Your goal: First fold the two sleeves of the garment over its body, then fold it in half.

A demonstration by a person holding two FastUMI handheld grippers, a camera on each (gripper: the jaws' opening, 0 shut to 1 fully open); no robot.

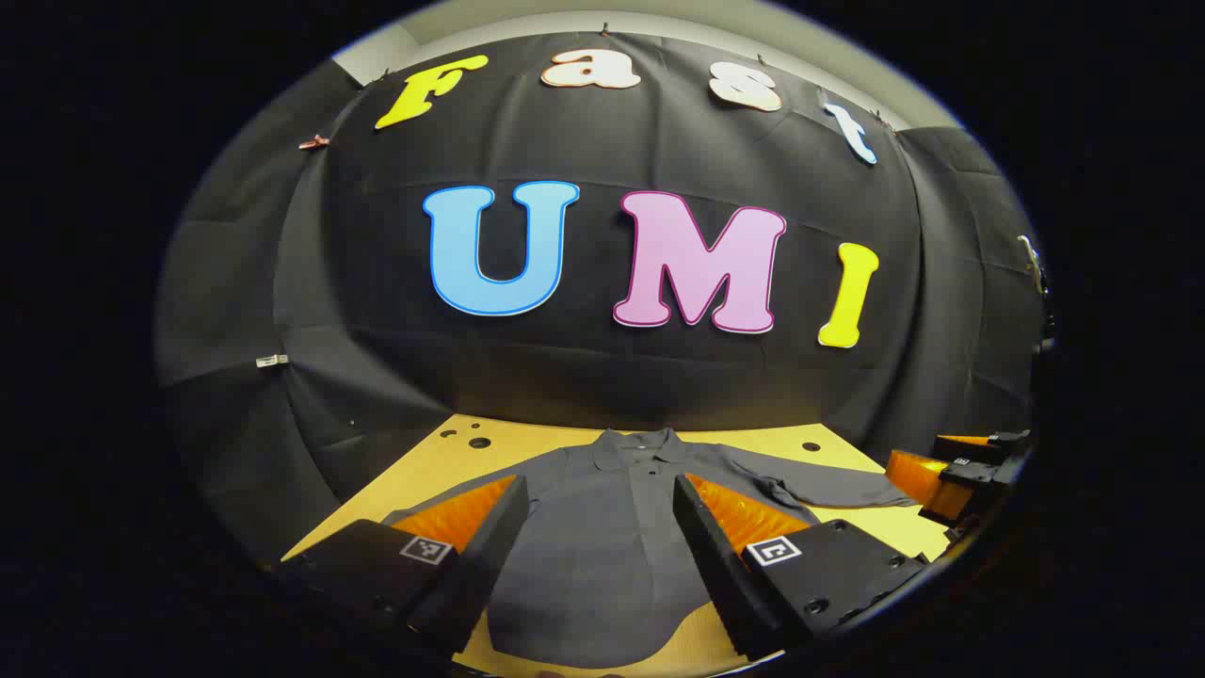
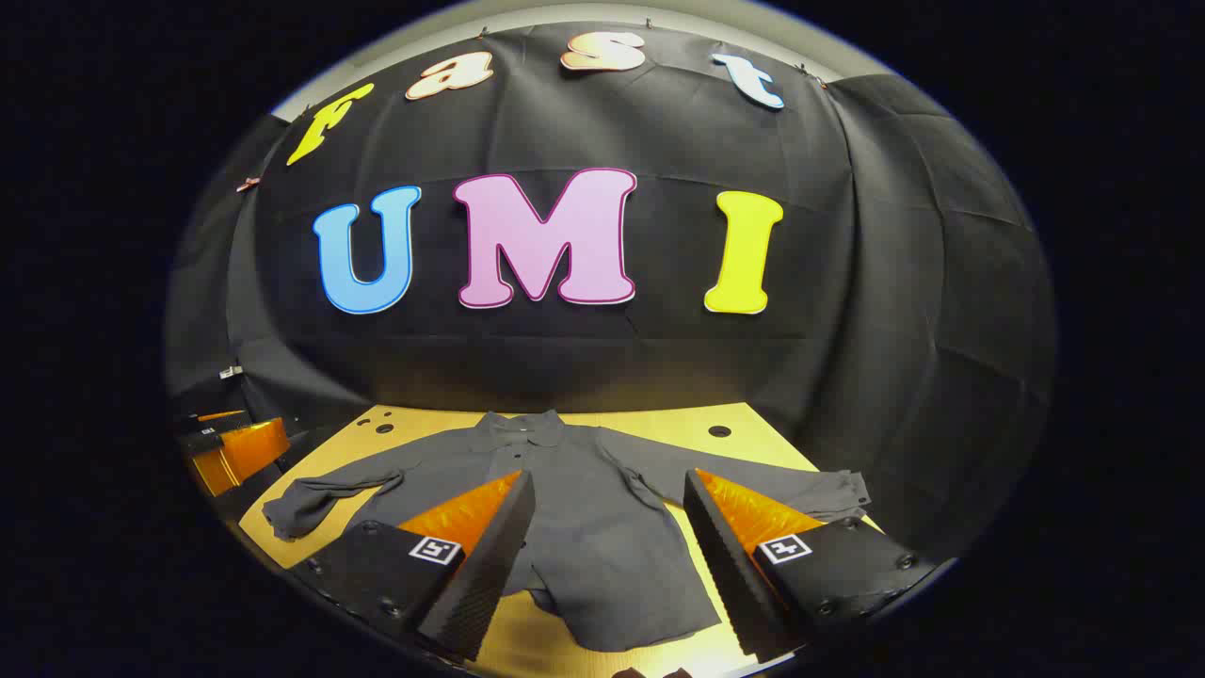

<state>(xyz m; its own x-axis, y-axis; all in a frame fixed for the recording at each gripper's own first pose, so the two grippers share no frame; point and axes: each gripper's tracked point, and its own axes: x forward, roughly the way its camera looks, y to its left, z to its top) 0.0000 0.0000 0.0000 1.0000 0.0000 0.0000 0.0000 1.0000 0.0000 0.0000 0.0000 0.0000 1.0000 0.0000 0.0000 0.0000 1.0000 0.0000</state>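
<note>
A dark grey long-sleeved shirt (image 1: 602,565) lies flat, front up, on the yellow wooden table (image 1: 414,471), its collar (image 1: 640,443) at the far side. In the left gripper view one sleeve (image 1: 828,485) stretches out to the right. In the right gripper view the shirt (image 2: 602,565) has both sleeves spread: one (image 2: 311,499) bunched at the left, the other (image 2: 828,492) reaching the right table edge. My left gripper (image 1: 599,485) hovers open above the shirt's body near the hem. My right gripper (image 2: 609,478) is also open over the body, holding nothing.
The table (image 2: 659,424) has round holes (image 1: 479,442) (image 2: 719,430) near its far edge. The right gripper (image 1: 960,471) shows at the right edge of the left gripper view; the left gripper (image 2: 226,447) shows at the left edge of the right gripper view. Black cloth walls surround the table.
</note>
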